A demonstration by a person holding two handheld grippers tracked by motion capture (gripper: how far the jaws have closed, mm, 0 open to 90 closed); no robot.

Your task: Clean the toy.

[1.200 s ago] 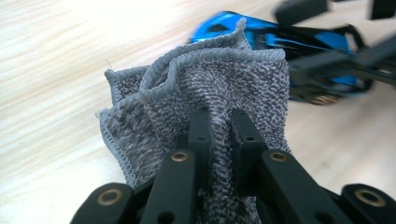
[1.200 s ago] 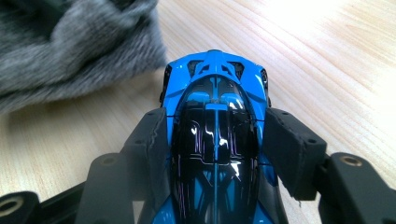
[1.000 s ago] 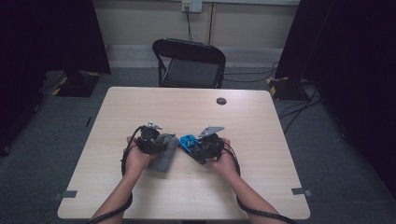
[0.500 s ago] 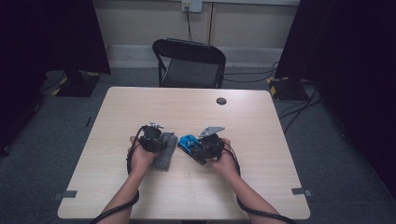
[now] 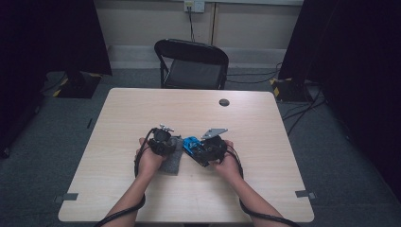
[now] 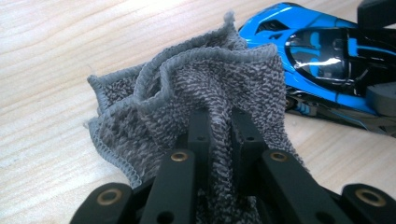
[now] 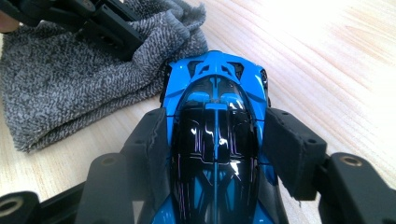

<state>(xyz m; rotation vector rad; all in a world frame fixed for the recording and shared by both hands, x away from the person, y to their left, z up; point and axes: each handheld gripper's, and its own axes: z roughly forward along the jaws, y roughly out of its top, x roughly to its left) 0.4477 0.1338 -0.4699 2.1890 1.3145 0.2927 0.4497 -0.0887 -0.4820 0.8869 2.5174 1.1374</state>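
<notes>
Cloth (image 6: 187, 88) pinched in left claw (image 6: 219, 126), beside blue car (image 7: 217, 140) in right claw (image 7: 217, 154)

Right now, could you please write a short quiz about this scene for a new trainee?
1. True or false: the left gripper is shut on the grey cloth.
2. What does the right gripper clamp? A) a black disc B) the blue toy car C) a chair
3. Is the cloth touching the car, or apart from it?

Key: 1 true. 2 B. 3 Touching, in the right gripper view.
</notes>
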